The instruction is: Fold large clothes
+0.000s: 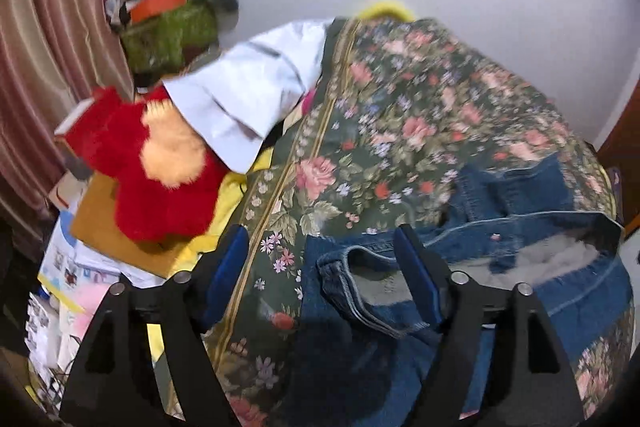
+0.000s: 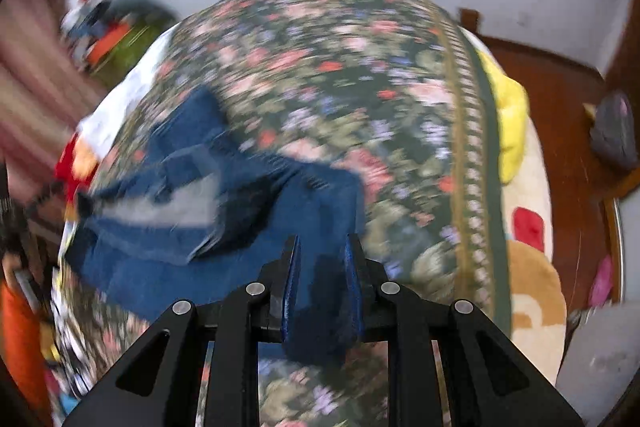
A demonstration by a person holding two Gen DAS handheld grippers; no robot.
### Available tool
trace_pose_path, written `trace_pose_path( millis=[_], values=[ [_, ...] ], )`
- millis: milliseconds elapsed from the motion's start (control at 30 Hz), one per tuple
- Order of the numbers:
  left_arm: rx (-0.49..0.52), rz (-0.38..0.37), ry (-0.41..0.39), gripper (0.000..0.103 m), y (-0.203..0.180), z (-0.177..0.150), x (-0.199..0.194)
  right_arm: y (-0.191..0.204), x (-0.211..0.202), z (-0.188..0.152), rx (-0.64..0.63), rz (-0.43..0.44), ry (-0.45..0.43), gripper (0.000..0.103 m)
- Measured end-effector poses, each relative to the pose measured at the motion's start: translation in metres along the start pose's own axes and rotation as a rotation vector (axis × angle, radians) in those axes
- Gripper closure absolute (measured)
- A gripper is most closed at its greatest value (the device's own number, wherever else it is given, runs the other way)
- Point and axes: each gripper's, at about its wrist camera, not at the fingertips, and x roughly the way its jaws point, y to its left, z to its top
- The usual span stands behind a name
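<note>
The fold looked barely begun: the denim garment [image 1: 460, 267] lay bunched and rumpled on the floral bedspread [image 1: 380, 107], its lining showing. My left gripper [image 1: 320, 267] stood spread wide over its near edge, pressing on nothing. My right gripper [image 2: 322, 279] was clenched on a fold of denim, though blur hid the details.
</note>
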Motion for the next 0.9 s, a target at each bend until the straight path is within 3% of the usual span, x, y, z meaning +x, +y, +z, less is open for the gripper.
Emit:
trace_pose_path(
  millis=[133,267,433,633,800,833,900],
  values=[
    [0.099,-0.028,0.045,0.027,-0.018,-0.019,-0.009,0.044,0.015,-0.015,-0.091,0.036,0.028,0.085],
    [0.208,-0.076,0.136,0.027,-0.047,-0.056,0.010,0.083,0.043,-0.028,-0.198,0.032,0.076,0.085],
    [0.301,-0.023,0.224,0.027,-0.078,-0.080,0.056,0.115,0.077,-0.028,-0.327,-0.048,0.097,0.085],
    [0.208,0.016,0.210,0.027,-0.085,-0.035,0.099,0.119,0.114,0.018,-0.268,-0.034,0.107,0.085],
    [0.071,0.061,0.125,0.027,-0.064,0.026,0.111,0.103,0.102,0.079,-0.075,0.006,-0.037,0.085],
    [0.049,0.073,0.109,0.027,-0.060,0.035,0.108,0.101,0.097,0.086,-0.053,-0.006,-0.065,0.085],
    [0.045,0.058,0.087,0.027,-0.056,0.043,0.098,0.105,0.080,0.094,-0.072,-0.129,-0.143,0.085]
  ],
)
